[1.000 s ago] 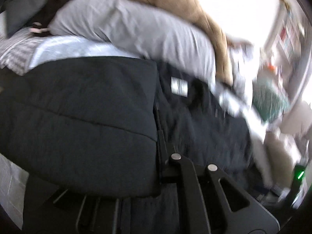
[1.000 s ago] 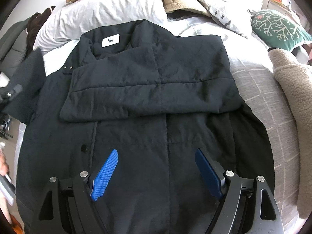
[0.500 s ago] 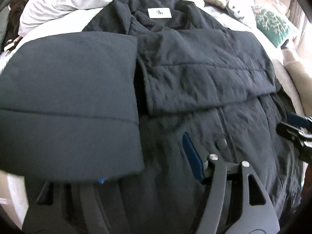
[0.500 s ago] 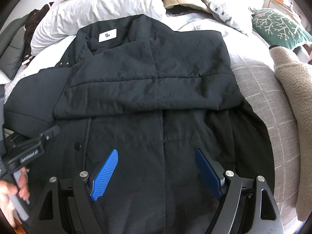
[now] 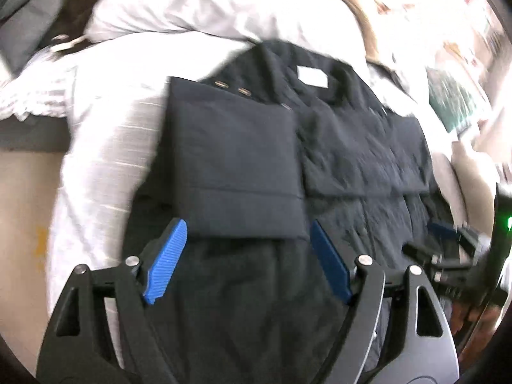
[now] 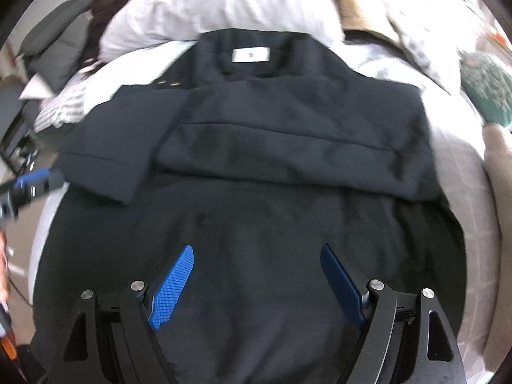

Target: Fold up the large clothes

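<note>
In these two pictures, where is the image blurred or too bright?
Left wrist view: upper right corner washed out by glare, the white label smeared, the black coat streaked by motion blur. Right wrist view: evenly lit, coat softly blurred, label clearer; fisheye bends both edges.

the left gripper (image 5: pixel 248 257) is letting go of the left sleeve (image 5: pixel 236 166), its jaws opening with nothing between them; the sleeve is now lying folded across the black coat (image 6: pixel 256 224), beside the right sleeve (image 6: pixel 294 147).
</note>
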A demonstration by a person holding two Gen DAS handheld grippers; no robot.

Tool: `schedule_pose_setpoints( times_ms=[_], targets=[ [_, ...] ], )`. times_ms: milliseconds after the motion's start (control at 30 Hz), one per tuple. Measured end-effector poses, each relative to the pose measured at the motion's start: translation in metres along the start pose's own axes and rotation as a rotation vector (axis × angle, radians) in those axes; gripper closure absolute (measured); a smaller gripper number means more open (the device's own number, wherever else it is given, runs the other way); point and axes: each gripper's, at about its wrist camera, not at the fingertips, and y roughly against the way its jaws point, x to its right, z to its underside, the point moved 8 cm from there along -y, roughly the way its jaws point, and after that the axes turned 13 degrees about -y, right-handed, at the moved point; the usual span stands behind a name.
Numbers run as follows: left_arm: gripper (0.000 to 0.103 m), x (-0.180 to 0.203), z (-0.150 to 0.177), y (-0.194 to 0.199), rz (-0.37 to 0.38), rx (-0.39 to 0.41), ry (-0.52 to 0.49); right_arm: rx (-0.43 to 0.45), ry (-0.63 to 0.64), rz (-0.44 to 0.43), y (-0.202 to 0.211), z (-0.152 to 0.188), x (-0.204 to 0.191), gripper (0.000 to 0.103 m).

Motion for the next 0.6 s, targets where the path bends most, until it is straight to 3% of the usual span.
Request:
schedule_pose_setpoints(
  times_ms=[200, 400, 500, 600],
  targets=[
    [0.023, -0.074, 0.009, 0.003, -0.064, 0.0, 0.217, 0.021, 0.172, -0.034, -0.004, -0.004, -0.087, 0.019],
    [0.023, -0.105, 0.025, -0.007, -0.112, -0.04, 0.29, 0.07, 0.387, -0.07, -0.018, 0.003, -0.19, 0.019],
    [0.023, -0.116, 0.032, -0.011, -0.133, -0.053, 0.326, 0.099, 0.506, -0.042, -0.034, 0.009, -0.229, 0.021],
    [0.023, -0.123, 0.031, -0.016, -0.149, -0.035, 0.33, 0.137, 0.562, 0.05, -0.057, 0.005, -0.244, 0.025]
  ],
)
